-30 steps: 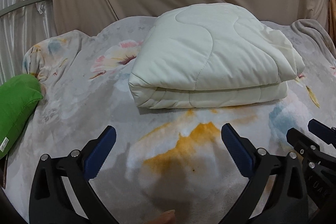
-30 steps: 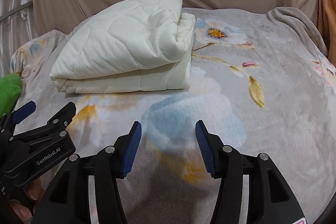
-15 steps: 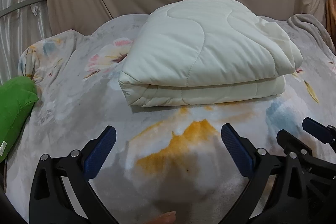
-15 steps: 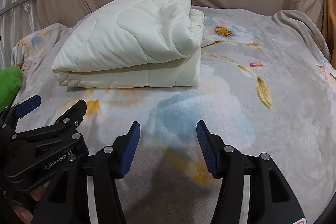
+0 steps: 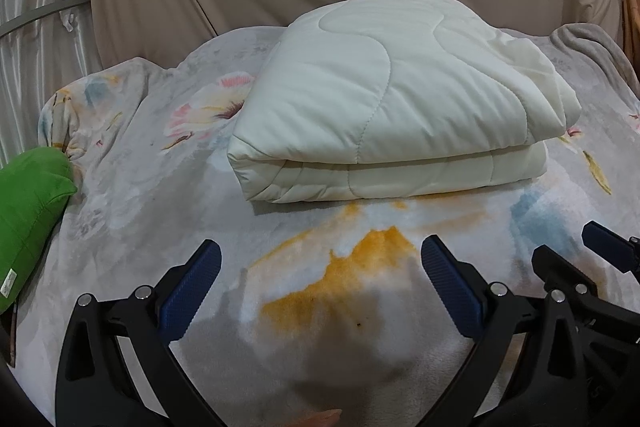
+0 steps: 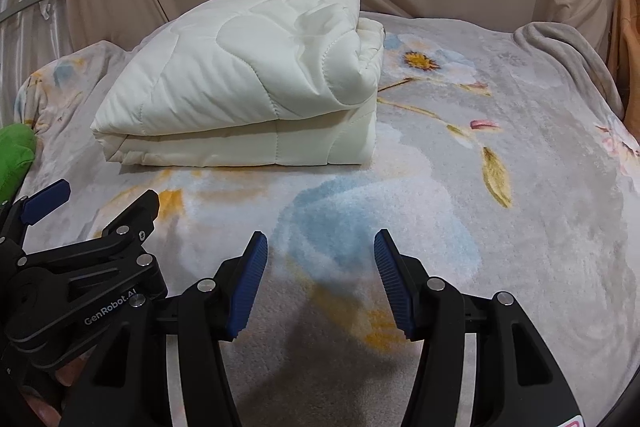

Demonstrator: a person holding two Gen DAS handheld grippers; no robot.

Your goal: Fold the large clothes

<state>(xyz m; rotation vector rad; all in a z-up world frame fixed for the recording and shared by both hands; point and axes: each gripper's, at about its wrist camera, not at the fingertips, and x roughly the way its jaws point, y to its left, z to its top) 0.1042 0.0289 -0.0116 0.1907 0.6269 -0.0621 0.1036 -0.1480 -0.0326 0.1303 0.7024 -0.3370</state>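
A: Start at the left edge. What's over there?

B: A green cushion (image 5: 28,223) lying on the floral fleece blanket (image 5: 132,195) that covers the bed, well apart from the work. Nothing about it looks like part of the job.

A: And the left gripper (image 5: 320,283)?

B: Spread wide, blue pads (image 5: 192,287) far apart, nothing between them. It hangs over the orange bloom printed on the blanket, short of the bundle and not touching it.

A: So where's the thing being folded?

B: The cream quilted comforter (image 5: 384,95) sits in the middle of the bed just beyond both grippers, resting on the blanket. It's a thick rectangle of stacked layers, with a rounded fold at its left end; in the right wrist view the layered edges show at its right end (image 6: 360,75).

A: Then the right gripper (image 6: 320,279)?

B: Also parted, somewhat narrower than the left, and empty. It is held over the blue flower, near the comforter's front right corner but clear of it.

A: How much is left, would you say?

B: I'd judge very little. The bundle looks compact and even, no loose flap trailing out. At most a tidy-up of the slightly puffed top layer, or one further halving if a smaller packet is wanted.
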